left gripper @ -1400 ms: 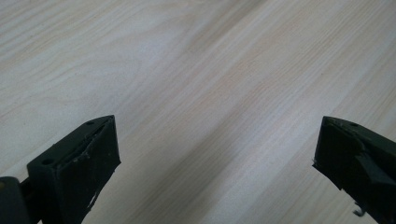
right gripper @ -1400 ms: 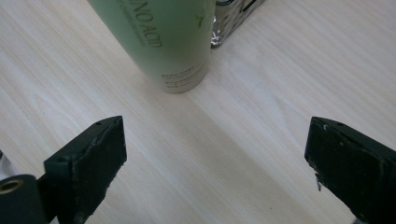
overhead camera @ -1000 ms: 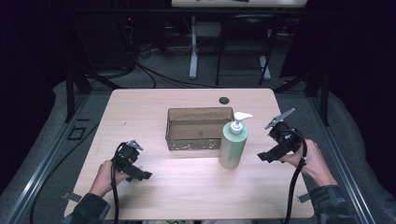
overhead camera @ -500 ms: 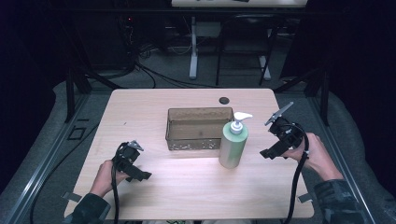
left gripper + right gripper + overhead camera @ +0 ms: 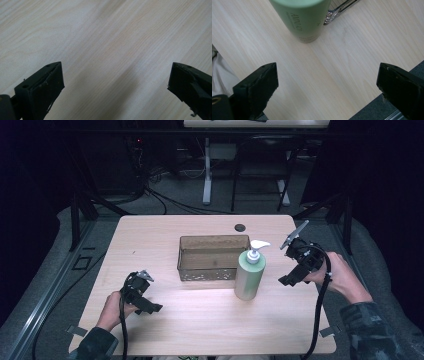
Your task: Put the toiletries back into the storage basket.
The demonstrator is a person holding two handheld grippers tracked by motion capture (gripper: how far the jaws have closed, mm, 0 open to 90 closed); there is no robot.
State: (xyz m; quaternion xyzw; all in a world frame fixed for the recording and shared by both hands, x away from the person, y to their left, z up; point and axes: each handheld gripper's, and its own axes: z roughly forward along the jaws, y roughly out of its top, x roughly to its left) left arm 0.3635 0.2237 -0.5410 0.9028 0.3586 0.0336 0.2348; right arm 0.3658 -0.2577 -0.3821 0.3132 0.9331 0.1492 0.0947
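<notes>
The tall pale-green plastic pump bottle (image 5: pixel 250 274) stands upright just beside the clear rectangular plastic bin's (image 5: pixel 214 256) front right corner. The right gripper (image 5: pixel 289 279), jaws spread wide and empty, hovers near its right side; the left gripper (image 5: pixel 150 306), also spread, sits well apart.

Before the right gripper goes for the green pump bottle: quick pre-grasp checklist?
1. Right gripper open: ok, jaws stand wide apart.
2. Pump bottle upright on the table: ok.
3. Path from right gripper to bottle free: ok, bare wood between them.
4. Bottle lined up between the jaws: not ok, it sits left of centre in the right gripper view.
5. Room beside the basket: cannot tell, bottle stands close against its corner.
6. Left gripper out of the way: ok, open, apart.
</notes>
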